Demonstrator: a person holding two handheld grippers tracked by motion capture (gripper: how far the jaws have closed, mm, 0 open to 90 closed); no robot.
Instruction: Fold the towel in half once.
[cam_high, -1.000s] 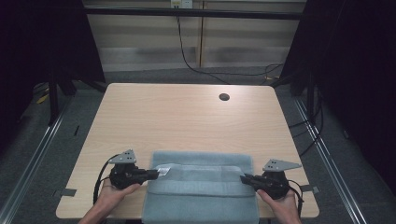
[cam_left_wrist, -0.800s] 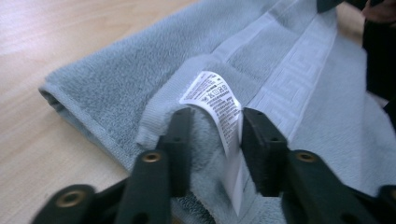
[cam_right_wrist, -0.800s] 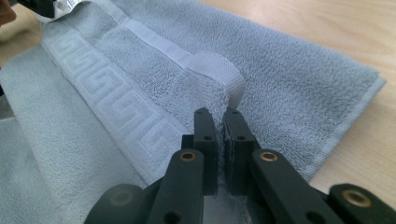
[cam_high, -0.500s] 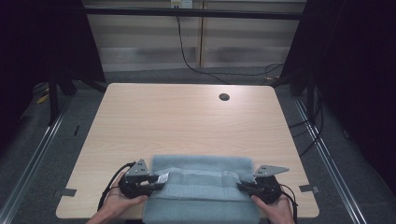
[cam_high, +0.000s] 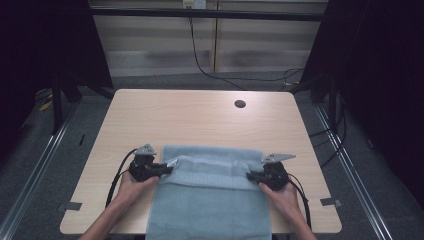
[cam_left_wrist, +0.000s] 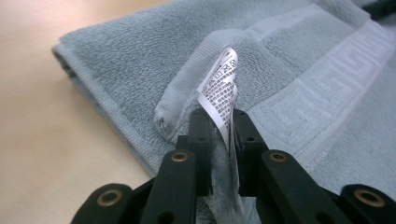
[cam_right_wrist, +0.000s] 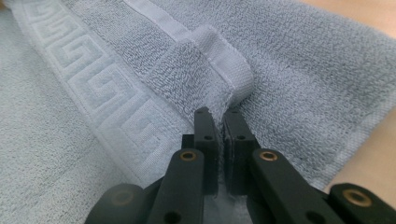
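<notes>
While the towel (cam_high: 210, 195) lay at the table's (cam_high: 200, 120) near edge, the left gripper (cam_high: 165, 167) and right gripper (cam_high: 252, 176) each pinched a corner, jaws closed on cloth.

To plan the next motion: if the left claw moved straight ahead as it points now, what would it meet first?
Probably the folded towel it is shut on: the left claw points across the towel toward the right claw.

Both forearms reach in from below, the left black two-jaw tool (cam_high: 168, 165) and the right black two-jaw tool (cam_high: 251, 175) pointing inward, jaws clamped together.
</notes>
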